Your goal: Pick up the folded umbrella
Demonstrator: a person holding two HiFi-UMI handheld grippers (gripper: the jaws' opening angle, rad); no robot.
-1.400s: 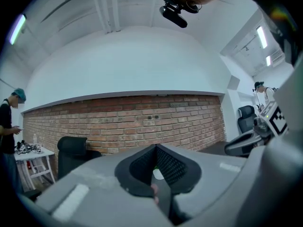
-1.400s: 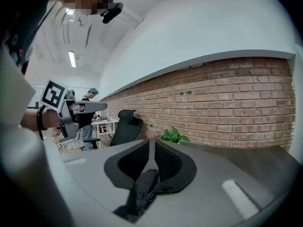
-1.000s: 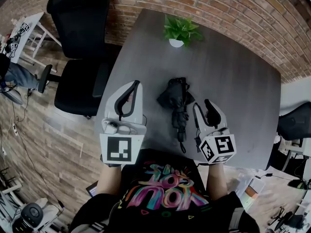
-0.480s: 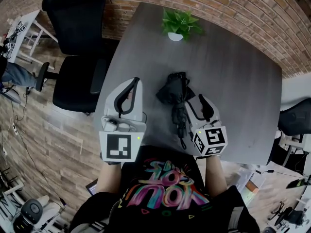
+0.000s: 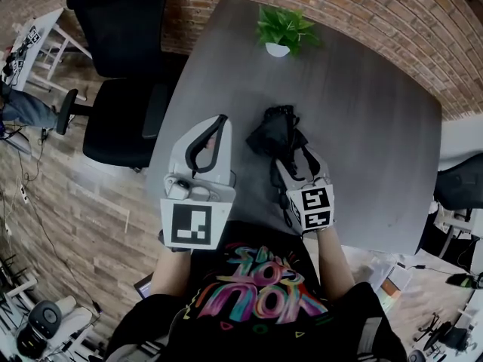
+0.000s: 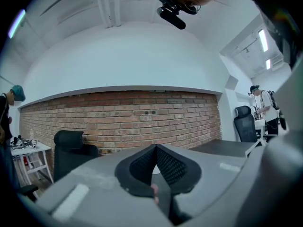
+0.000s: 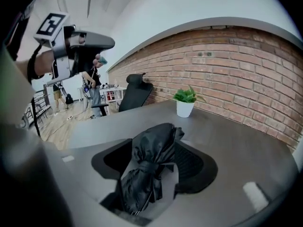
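Note:
The folded black umbrella lies on the dark grey table, its length running toward me. My right gripper has come down over its near half. In the right gripper view the umbrella lies between the two black pads; the jaws are opening and do not press on it. My left gripper hovers to the left of the umbrella, near the table's left edge. Its fingers meet at the tip, shut with nothing held.
A small potted plant stands at the table's far edge. A black office chair sits left of the table, before a brick wall. People stand at desks far off. The right gripper view shows my left gripper raised.
My right gripper has dropped and shifted left, from beside the umbrella to astride its near half, with its jaws spread wider. The left gripper has hardly moved.

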